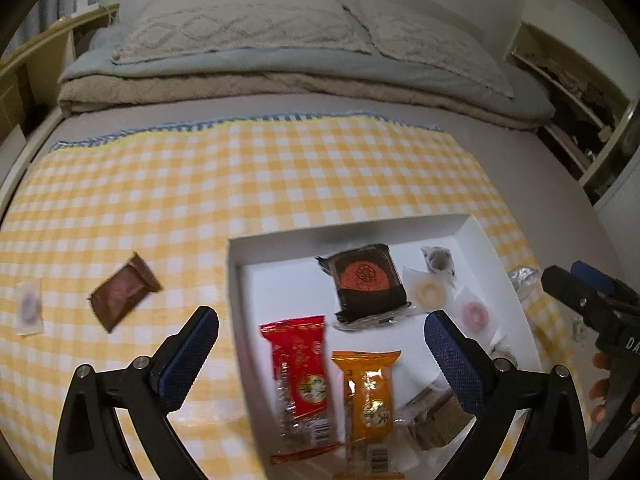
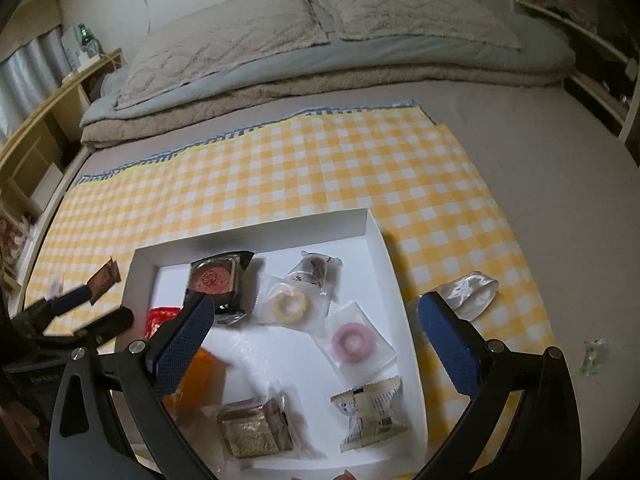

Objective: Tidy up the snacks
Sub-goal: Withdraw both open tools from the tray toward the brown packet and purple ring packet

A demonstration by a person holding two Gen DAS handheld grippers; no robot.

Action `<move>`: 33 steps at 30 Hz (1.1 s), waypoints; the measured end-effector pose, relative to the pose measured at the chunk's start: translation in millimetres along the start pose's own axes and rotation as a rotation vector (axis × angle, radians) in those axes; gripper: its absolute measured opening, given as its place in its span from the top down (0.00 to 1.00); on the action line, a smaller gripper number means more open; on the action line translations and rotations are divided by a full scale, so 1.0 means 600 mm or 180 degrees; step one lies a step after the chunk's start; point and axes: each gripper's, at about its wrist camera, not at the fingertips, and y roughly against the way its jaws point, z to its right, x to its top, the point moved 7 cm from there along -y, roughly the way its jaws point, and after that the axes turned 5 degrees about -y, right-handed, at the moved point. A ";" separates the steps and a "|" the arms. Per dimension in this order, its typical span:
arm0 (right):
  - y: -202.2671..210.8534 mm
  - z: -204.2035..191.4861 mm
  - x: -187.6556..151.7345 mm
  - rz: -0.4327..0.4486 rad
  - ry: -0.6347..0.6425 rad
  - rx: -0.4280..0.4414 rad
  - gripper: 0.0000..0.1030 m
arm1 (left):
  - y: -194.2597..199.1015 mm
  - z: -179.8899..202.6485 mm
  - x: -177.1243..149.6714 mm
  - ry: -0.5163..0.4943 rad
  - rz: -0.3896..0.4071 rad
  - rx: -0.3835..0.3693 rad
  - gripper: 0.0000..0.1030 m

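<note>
A white tray (image 1: 476,232) lies on a yellow checked cloth (image 1: 240,184) and holds several wrapped snacks: a dark round cake (image 1: 366,280), a red packet (image 1: 302,376), an orange packet (image 1: 370,392), a yellow ring sweet (image 2: 289,304) and a pink ring sweet (image 2: 351,339). My left gripper (image 1: 320,344) is open and empty above the tray's near left part. My right gripper (image 2: 314,324) is open and empty above the tray (image 2: 374,228). A brown packet (image 1: 122,292) and a small pale sweet (image 1: 28,304) lie on the cloth left of the tray.
A clear wrapped snack (image 2: 470,290) lies on the cloth right of the tray, and a small clear one (image 2: 592,356) lies on the grey sheet. Folded blankets and pillows (image 1: 260,52) lie behind the cloth. Shelves stand at both sides.
</note>
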 end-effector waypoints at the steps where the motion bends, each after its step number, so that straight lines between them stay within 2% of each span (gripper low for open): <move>1: 0.007 -0.005 -0.001 0.0019 0.0014 0.0007 0.00 | 0.012 -0.005 0.000 -0.0009 0.0020 0.0014 0.00; 12: 0.055 -0.086 -0.003 0.0197 0.0164 0.0073 0.00 | 0.120 -0.078 -0.011 -0.0111 0.0171 0.0157 0.00; 24: 0.043 -0.233 -0.023 0.0159 0.0348 0.0258 0.00 | 0.193 -0.229 -0.044 0.0036 0.0200 0.0352 0.00; 33: 0.016 -0.343 -0.051 0.0064 0.0433 0.0430 0.00 | 0.220 -0.342 -0.081 0.0166 0.0145 0.0535 0.00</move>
